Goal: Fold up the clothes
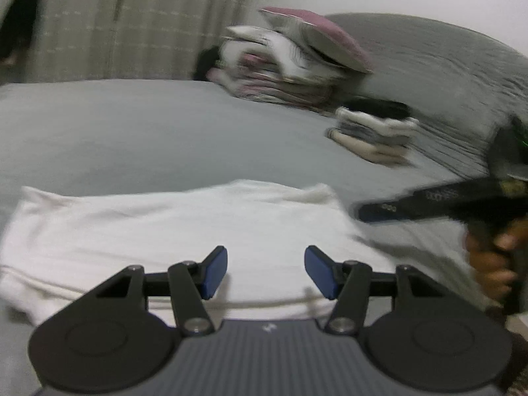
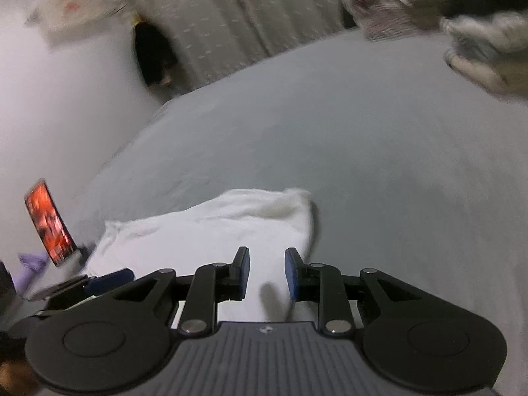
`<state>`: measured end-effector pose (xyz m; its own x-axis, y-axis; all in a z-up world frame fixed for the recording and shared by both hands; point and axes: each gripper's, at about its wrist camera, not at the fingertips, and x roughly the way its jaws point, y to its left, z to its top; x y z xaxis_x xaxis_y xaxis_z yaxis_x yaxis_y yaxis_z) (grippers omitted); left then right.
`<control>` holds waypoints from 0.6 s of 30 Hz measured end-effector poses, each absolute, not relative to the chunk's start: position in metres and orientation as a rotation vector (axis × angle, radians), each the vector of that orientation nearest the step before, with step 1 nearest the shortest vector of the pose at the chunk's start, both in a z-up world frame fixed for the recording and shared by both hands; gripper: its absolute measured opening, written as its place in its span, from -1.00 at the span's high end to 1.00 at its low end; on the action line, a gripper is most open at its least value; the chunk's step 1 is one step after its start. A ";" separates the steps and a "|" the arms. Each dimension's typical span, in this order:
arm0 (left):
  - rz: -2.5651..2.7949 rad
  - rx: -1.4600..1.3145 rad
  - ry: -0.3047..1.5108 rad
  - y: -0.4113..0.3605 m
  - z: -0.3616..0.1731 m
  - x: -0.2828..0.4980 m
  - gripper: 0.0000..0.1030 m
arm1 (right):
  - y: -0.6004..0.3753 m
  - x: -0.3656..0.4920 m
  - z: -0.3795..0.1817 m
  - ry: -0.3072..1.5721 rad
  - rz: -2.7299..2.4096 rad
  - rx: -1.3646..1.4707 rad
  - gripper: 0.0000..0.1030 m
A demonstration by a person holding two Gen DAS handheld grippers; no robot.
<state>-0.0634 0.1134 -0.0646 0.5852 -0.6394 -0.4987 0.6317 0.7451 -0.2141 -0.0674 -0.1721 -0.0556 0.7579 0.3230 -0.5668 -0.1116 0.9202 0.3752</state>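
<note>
A: Where's the white garment?

B: Flat on the bed, folded into a wide slab, directly under and ahead of the left tool. In the right wrist view the same cloth sits ahead and left of the right tool.

A: Tool states?

B: Left tool's jaws well apart, nothing between them, cloth below. Right tool's jaws a narrow gap apart, nothing pinched, pads clear of the cloth. In the left view the right tool comes in from the right, tip just beside the garment's right end; a hand grips its handle.

A: Edges?

B: Garment's far right corner is bunched up. Its left end lies near the bed's left edge. Near hem is partly hidden by the left tool's body.

A: Room to move?

B: Open grey sheet beyond the garment. Far right: a small stack of folded clothes, and behind it a bigger pile by the curtain. Left of the bed, a lit phone stands upright. Frames blurry.
</note>
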 end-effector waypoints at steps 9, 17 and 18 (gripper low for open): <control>-0.863 0.133 0.626 0.087 -0.085 -0.079 -0.42 | -0.158 0.004 -0.075 0.671 0.254 0.136 0.82; -0.877 0.161 0.620 0.089 -0.086 -0.080 -0.53 | -0.178 0.005 -0.068 0.676 0.167 0.225 0.28; -0.875 0.162 0.618 0.088 -0.085 -0.080 -0.53 | -0.181 -0.001 -0.069 0.683 0.177 0.245 0.28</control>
